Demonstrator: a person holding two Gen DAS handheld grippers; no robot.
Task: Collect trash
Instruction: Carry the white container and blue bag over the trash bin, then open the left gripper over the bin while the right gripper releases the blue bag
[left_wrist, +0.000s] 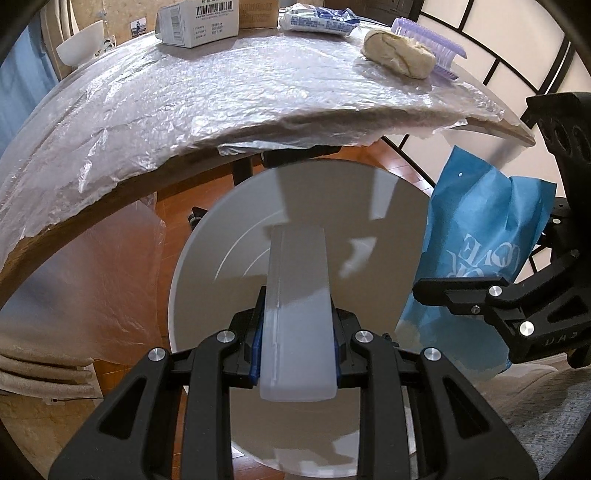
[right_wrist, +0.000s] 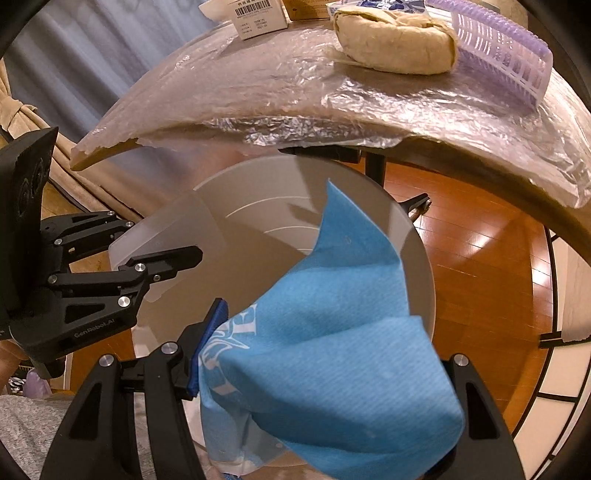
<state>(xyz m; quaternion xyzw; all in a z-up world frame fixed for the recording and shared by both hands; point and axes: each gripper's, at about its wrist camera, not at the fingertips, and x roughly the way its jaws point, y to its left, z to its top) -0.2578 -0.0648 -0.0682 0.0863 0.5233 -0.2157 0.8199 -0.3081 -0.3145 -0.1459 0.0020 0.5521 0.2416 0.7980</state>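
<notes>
Blue bag (right_wrist: 325, 332): soft non-woven fabric with white lettering, light and floppy, sags where unsupported; best held at the rim to keep the mouth open, I'd guess. It hangs below the table edge (right_wrist: 258, 136) in front of a round grey disc (right_wrist: 258, 206), pinched at its upper fold by the right gripper (right_wrist: 321, 369), jaws closed on the fabric. Left gripper (left_wrist: 297, 347) is clamped on a frosted plastic case (left_wrist: 295, 295): stiff, smooth, light, likely slippery. Case sits just left of the bag, not touching. On the film-covered table: crumpled beige paper wad (left_wrist: 397, 53), purple brush (left_wrist: 432, 44), white box (left_wrist: 199, 22), wrapper (left_wrist: 317, 20), well apart from both grippers
</notes>
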